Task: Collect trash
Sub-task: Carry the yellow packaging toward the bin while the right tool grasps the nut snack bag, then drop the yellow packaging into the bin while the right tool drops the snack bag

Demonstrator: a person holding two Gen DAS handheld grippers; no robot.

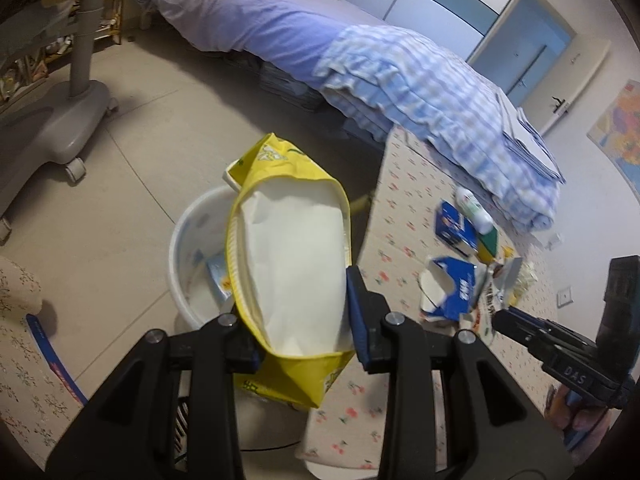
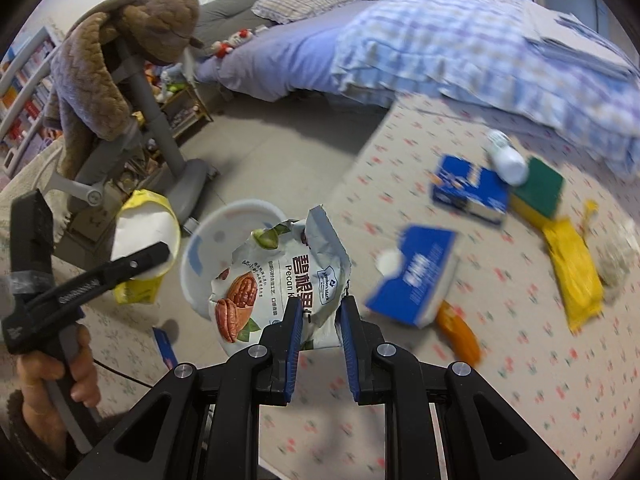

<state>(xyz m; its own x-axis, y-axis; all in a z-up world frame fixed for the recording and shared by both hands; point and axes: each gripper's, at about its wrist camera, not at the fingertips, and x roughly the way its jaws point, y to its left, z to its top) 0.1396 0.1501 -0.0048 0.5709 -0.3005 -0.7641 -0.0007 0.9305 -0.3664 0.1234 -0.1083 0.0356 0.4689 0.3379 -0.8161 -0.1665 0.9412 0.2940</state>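
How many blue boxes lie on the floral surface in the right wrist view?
2. One blue box lies farther back, touching the white bottle; the other, torn blue box lies nearer, beside the orange wrapper. More may be hidden.

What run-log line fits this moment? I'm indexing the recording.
left tool: grips yellow bag | right tool: grips pecan bag | white bin: below
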